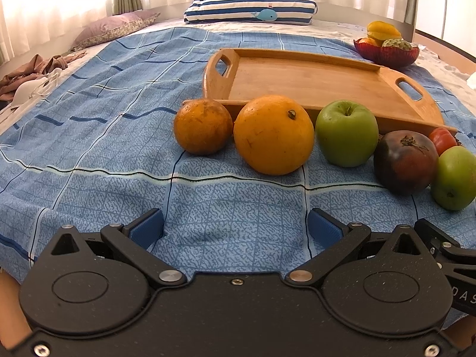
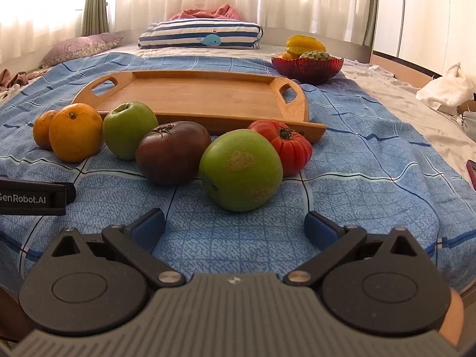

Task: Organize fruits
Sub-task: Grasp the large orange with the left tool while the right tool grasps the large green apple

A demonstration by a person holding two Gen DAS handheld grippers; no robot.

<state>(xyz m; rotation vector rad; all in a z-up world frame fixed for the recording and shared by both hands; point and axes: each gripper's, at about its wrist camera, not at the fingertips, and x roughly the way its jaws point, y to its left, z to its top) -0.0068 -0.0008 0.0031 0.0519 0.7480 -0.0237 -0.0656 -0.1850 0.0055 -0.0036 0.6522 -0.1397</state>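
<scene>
A row of fruit lies on the blue bedspread in front of an empty wooden tray (image 1: 312,80) (image 2: 193,95). From the left: a small orange (image 1: 202,126) (image 2: 41,129), a big orange (image 1: 273,135) (image 2: 76,132), a green apple (image 1: 346,134) (image 2: 128,129), a dark tomato (image 1: 404,162) (image 2: 172,151), a second green apple (image 1: 455,178) (image 2: 241,169) and a red tomato (image 1: 443,139) (image 2: 293,145). My left gripper (image 1: 236,227) is open, short of the big orange. My right gripper (image 2: 235,226) is open, just short of the near green apple.
A red bowl (image 1: 386,53) (image 2: 308,67) with yellow and green fruit stands behind the tray at the right. A striped pillow (image 1: 250,9) (image 2: 202,34) lies at the bed's far end. Clothes (image 1: 35,71) lie at the left edge, a white cloth (image 2: 446,86) at the right.
</scene>
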